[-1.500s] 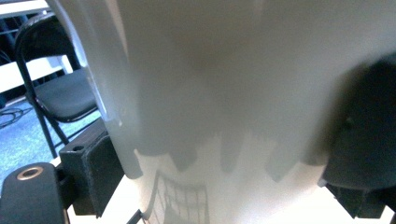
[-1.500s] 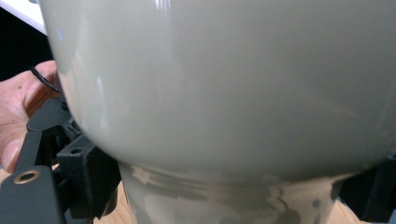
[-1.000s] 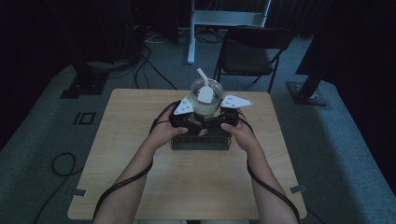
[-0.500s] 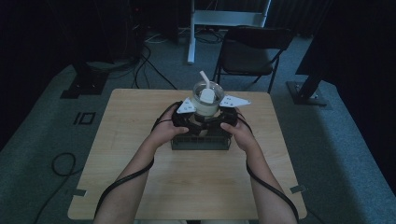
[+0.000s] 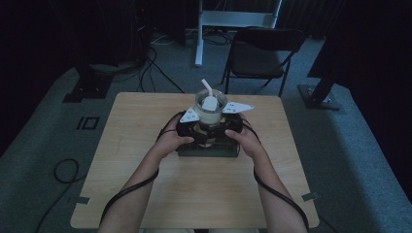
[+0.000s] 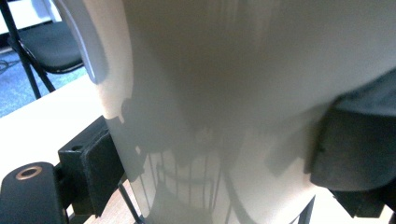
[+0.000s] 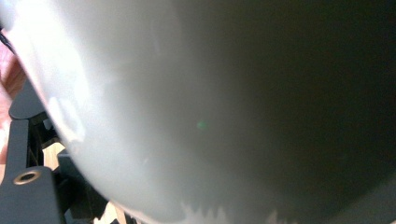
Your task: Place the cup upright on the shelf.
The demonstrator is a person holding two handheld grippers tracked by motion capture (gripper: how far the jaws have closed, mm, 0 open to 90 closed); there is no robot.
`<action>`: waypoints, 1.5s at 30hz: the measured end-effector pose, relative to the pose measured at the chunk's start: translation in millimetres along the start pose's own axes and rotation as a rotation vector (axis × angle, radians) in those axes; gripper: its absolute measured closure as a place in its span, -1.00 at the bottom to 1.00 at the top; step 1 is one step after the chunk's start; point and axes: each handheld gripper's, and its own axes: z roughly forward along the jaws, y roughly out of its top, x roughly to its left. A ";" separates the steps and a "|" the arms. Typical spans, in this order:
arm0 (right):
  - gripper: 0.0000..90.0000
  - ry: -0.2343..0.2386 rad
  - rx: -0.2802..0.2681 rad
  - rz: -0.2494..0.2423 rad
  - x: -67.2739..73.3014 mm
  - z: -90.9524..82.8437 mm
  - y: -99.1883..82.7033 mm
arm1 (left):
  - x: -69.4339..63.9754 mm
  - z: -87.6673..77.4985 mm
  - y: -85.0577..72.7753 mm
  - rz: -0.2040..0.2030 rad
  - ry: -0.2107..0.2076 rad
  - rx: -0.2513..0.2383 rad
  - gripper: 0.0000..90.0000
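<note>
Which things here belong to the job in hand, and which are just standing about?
In the job:
- white jug with the scoop in it
- dark rack under it
- left gripper, pads against the jug
- right gripper, close against the jug

Standing about:
- black chair
- floor cables

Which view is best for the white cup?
High view: the whole cup with its straw, between both grippers above a dark rack. Left gripper view shows only its wall between the fingers; right gripper view, a blurred wall.
</note>
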 end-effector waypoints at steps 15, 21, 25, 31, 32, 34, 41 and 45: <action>-0.81 -0.048 0.055 -0.004 9.2 3.0 -2.6 | -3.5 -1.9 -11.1 -0.075 0.017 0.006 -0.79; -0.81 -0.093 0.008 -0.018 18.7 0.6 -11.1 | -8.2 -2.0 -16.0 -0.087 0.032 -0.011 -0.82; -0.80 -0.113 -0.068 -0.006 20.8 0.0 -20.9 | -9.7 -1.7 -16.8 -0.093 0.040 -0.024 -0.82; -0.80 -0.138 -0.135 0.004 24.4 -2.1 -30.4 | -13.3 -1.8 -18.7 -0.096 0.042 -0.042 -0.82; -0.80 -0.141 -0.142 0.007 25.0 -2.9 -31.5 | -14.0 -1.4 -19.0 -0.099 0.041 -0.045 -0.82; -0.81 -0.148 -0.157 0.013 25.9 -4.0 -33.8 | -15.4 -1.1 -18.8 -0.097 0.042 -0.048 -0.82; -0.80 -0.162 -0.158 -0.002 29.8 -10.9 -38.8 | -17.9 -1.4 -19.3 -0.094 0.041 -0.050 -0.82; -0.74 -0.117 -0.152 0.045 27.2 -20.7 -45.2 | -15.7 -3.3 -21.3 -0.114 0.041 -0.058 -0.82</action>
